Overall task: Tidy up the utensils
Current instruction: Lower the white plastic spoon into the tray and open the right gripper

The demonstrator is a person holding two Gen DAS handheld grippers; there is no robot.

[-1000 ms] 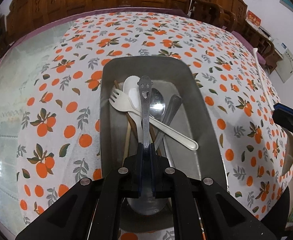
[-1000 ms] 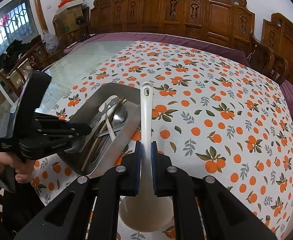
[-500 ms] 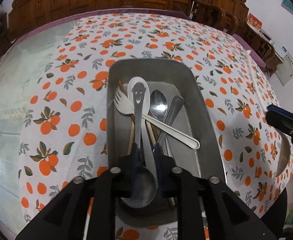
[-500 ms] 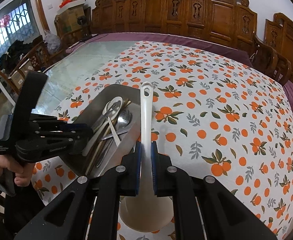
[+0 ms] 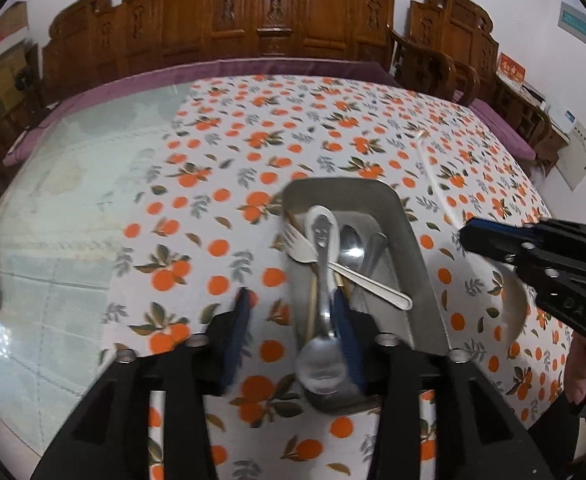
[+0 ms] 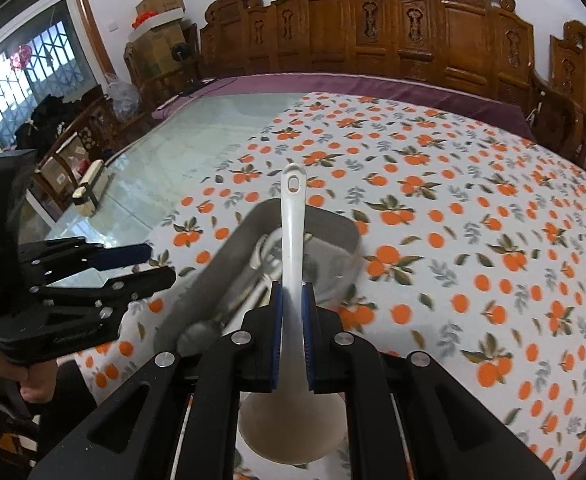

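A metal tray (image 5: 409, 236) on the orange-print tablecloth holds several utensils: a steel spoon with a smiley-face handle (image 5: 322, 276), a white fork (image 5: 357, 276), a white spoon and chopsticks. My left gripper (image 5: 291, 312) is open, its fingers apart over the tray's near left edge, and the smiley spoon lies free in the tray. My right gripper (image 6: 291, 312) is shut on a white ladle (image 6: 291, 216) and holds it above the tray (image 6: 229, 248). It also shows in the left wrist view (image 5: 489, 236), to the right of the tray.
The tablecloth (image 5: 293, 128) covers the right part of a glass-topped table (image 5: 73, 200). Carved wooden chairs (image 6: 373, 28) line the far side. A small box (image 6: 91, 188) sits on the glass at the left.
My left gripper has opened and let the smiley spoon drop into the tray, then shifted left. My right gripper has carried the ladle closer, over the tray.
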